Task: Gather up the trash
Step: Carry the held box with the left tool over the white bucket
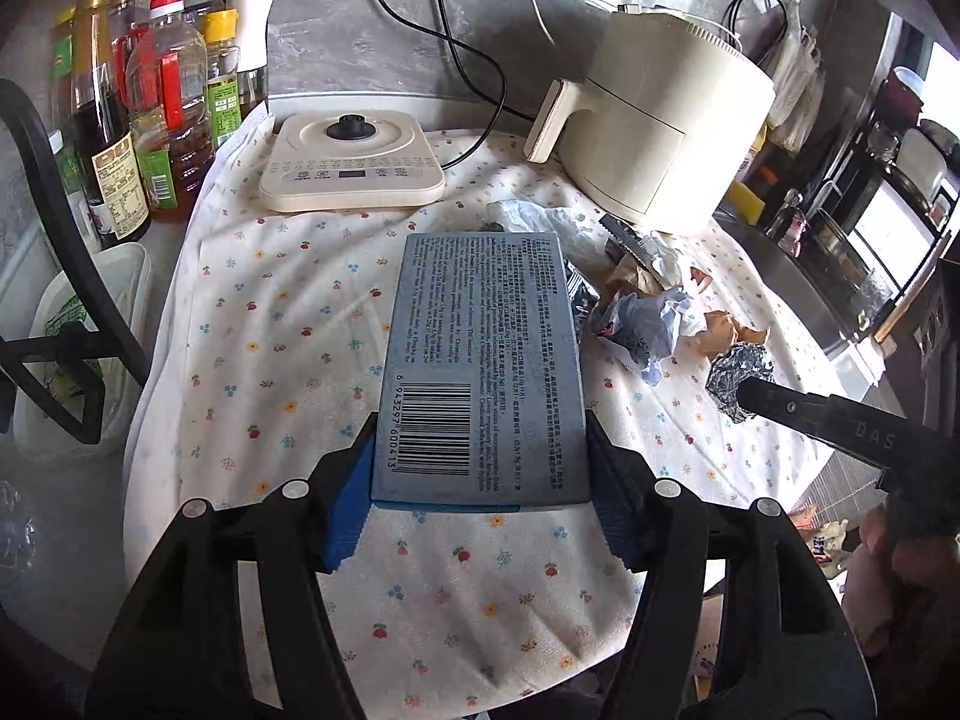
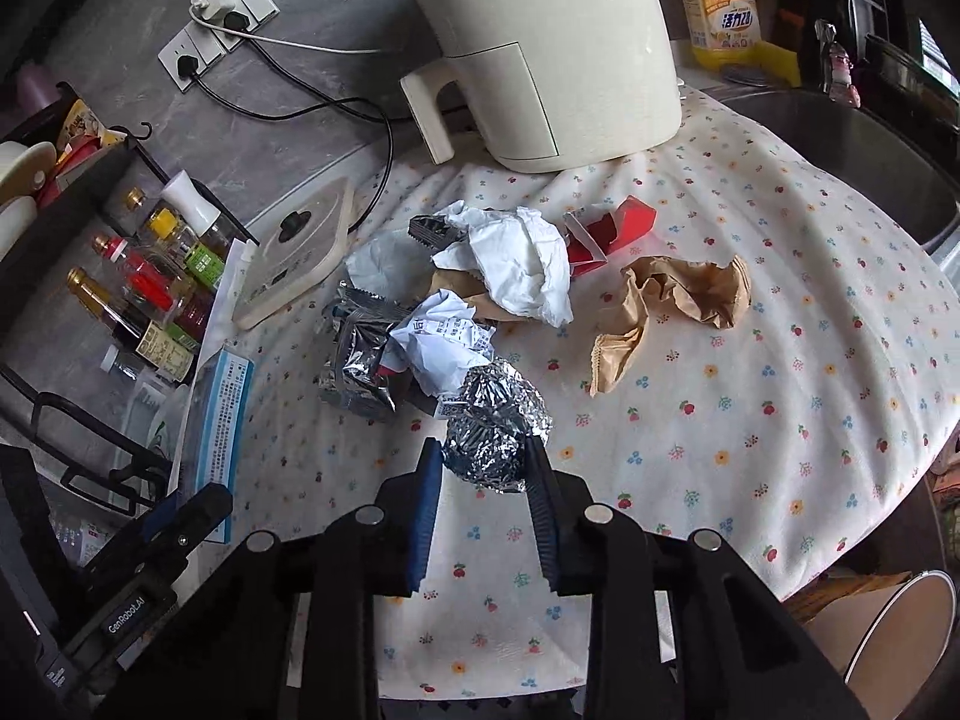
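The left gripper (image 1: 480, 468) clamps a blue box (image 1: 486, 360), its far end overlapping the trash behind. The right gripper (image 2: 483, 468) squeezes a foil ball (image 2: 495, 426); its underside is hidden.

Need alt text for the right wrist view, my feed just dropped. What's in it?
The right gripper is closed on a crumpled foil ball over a floral tablecloth. Beyond it lie more trash: crumpled white paper, a brown paper bag, a red carton and a silver wrapper, with a cream air fryer behind. At left, the left gripper holds a blue box.
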